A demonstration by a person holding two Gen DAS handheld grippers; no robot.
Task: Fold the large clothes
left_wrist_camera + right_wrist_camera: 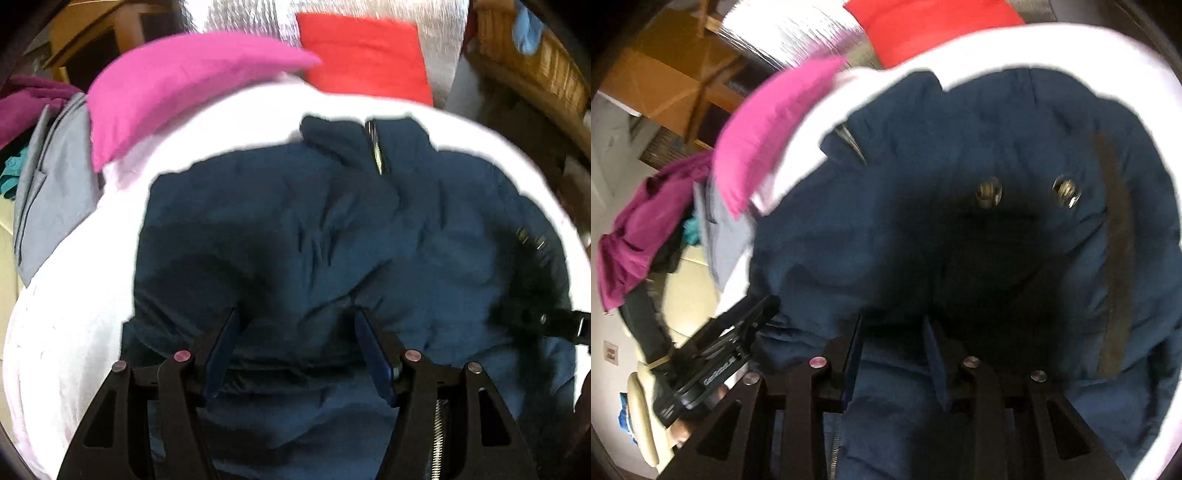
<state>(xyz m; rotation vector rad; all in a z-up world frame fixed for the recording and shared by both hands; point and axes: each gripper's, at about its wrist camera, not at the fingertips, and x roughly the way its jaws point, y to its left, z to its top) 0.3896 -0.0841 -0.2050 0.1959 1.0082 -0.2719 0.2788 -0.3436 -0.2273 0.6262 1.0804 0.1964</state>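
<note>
Left wrist view first: the left gripper [295, 325] has its jaws spread pretty wide, hanging just over a navy padded jacket [332, 240], and nothing is pinched between them as far as I can see. Blue pads on the inside of both fingers [373, 354], fabric bunched up in soft folds right underneath.

Right wrist view: the right gripper [894, 332] has its jaws set closer together but still parted, with a ridge of the jacket [960, 129] cloth running up between them. Honestly can't tell if the pads are actually pressing on it, the frame is smeared and that spot sits in deep shadow.

Moving outward, the jacket lies crumpled on a white sheet [240, 122] that covers the surface. Its zipper [375, 147] shows near the collar at the far edge, two metal snaps [988, 192] sit in the dark middle, and a dark strip [1115, 258] runs down the side.

Beyond it, a pink cloth [177, 85] and a red cloth [365, 55] lie at the far edge, with a grey garment [51, 192] and a purple one [646, 229] off to the left. A wicker basket [535, 62] sits top right
</note>
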